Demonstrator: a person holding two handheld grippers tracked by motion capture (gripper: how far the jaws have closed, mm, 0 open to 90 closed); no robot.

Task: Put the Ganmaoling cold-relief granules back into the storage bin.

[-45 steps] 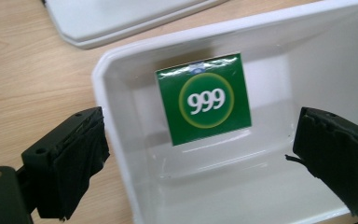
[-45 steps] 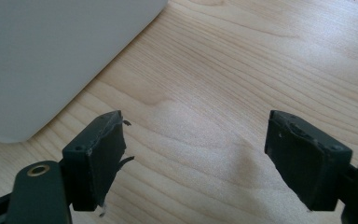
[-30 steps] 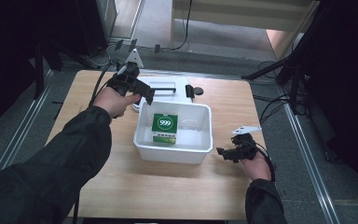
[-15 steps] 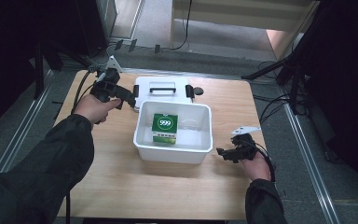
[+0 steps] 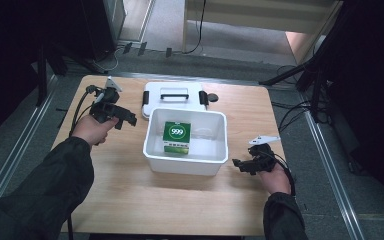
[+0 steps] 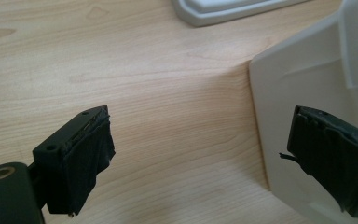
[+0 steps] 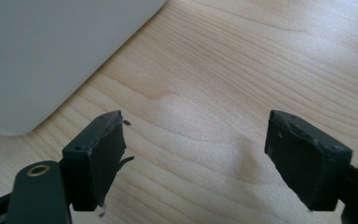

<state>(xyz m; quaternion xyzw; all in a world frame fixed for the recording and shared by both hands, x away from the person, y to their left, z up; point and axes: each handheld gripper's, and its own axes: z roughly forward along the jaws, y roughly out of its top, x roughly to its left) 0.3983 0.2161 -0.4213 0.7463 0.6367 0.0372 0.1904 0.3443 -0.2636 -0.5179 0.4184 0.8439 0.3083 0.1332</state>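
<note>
A white plastic bin stands mid-table with a green box marked 999 inside it. Its white lid with a handle lies flat just behind it. My left gripper hovers low over the wood, left of the bin. In the left gripper view its jaws are open and have just been closing a little. Only bare table lies between them, and the bin's corner is by the right jaw. My right gripper rests right of the bin, open over bare wood.
A small dark round object sits on the wooden table by the lid's right end. The bin's wall is close to the right gripper's left jaw. Dark floor and cables surround the table.
My left hand has moved left, toward me and down, from above the lid's left end to beside the bin. The right hand has stayed put.
</note>
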